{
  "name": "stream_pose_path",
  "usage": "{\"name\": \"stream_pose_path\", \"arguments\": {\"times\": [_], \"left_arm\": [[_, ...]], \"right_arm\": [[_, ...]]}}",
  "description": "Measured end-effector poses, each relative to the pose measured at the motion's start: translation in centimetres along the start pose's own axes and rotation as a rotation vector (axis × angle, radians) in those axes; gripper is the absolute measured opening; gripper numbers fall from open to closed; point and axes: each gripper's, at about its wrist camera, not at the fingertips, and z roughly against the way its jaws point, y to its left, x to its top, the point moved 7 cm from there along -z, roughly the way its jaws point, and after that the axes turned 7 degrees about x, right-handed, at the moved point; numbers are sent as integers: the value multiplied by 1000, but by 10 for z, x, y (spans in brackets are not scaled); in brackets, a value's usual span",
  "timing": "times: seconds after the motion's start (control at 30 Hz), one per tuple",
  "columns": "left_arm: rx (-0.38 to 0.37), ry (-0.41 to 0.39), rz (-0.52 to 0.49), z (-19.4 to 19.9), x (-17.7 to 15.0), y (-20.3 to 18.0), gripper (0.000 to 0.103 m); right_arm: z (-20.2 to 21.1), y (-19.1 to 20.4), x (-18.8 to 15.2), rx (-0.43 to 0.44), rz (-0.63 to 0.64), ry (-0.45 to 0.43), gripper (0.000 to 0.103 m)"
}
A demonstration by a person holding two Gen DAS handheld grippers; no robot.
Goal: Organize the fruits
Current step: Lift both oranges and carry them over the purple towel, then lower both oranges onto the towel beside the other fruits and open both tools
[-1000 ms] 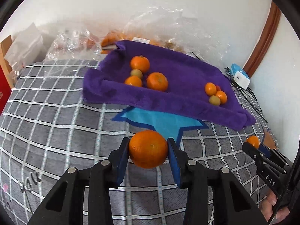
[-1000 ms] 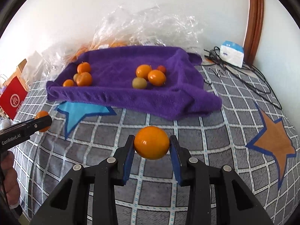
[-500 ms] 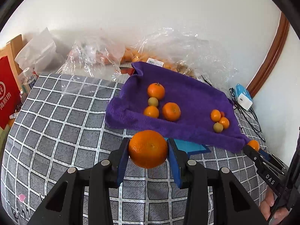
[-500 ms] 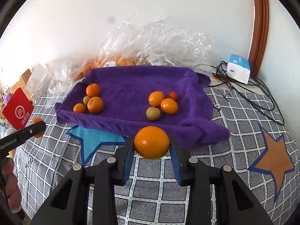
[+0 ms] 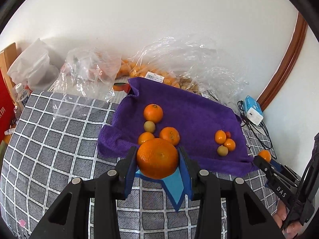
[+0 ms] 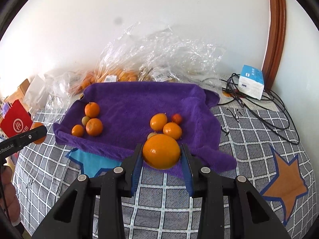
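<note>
Your left gripper (image 5: 157, 159) clamps a mandarin (image 5: 157, 158), with the purple towel's (image 5: 191, 107) left fruit cluster (image 5: 154, 125) just ahead. Your right gripper (image 6: 161, 152) pinches its own orange (image 6: 161, 151), and the right cluster (image 6: 166, 124) is straight in front.

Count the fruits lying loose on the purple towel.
8. Left cluster: three oranges and one greenish fruit. Right cluster: two oranges, a small red fruit, a greenish fruit. Bagged fruit behind excluded.

Both the left gripper (image 5: 157, 158) and the right gripper (image 6: 161, 151) angle downward, fingers clamped on an orange each.
</note>
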Motion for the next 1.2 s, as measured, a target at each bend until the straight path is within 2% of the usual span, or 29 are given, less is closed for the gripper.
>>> {"name": "stream_pose_path", "arguments": {"times": [0.4, 0.7, 1.0, 1.2], "left_arm": [[12, 22, 36, -31, 26, 7, 38], [0, 53, 58, -64, 41, 12, 38], [-59, 99, 51, -98, 46, -10, 38], [-78, 120, 21, -113, 45, -30, 38]], "right_arm": [[-31, -11, 41, -3, 16, -17, 37], [-91, -32, 61, 16, -5, 36, 37], [-145, -43, 67, 11, -2, 104, 37], [-159, -46, 59, 14, -12, 146, 37]]}}
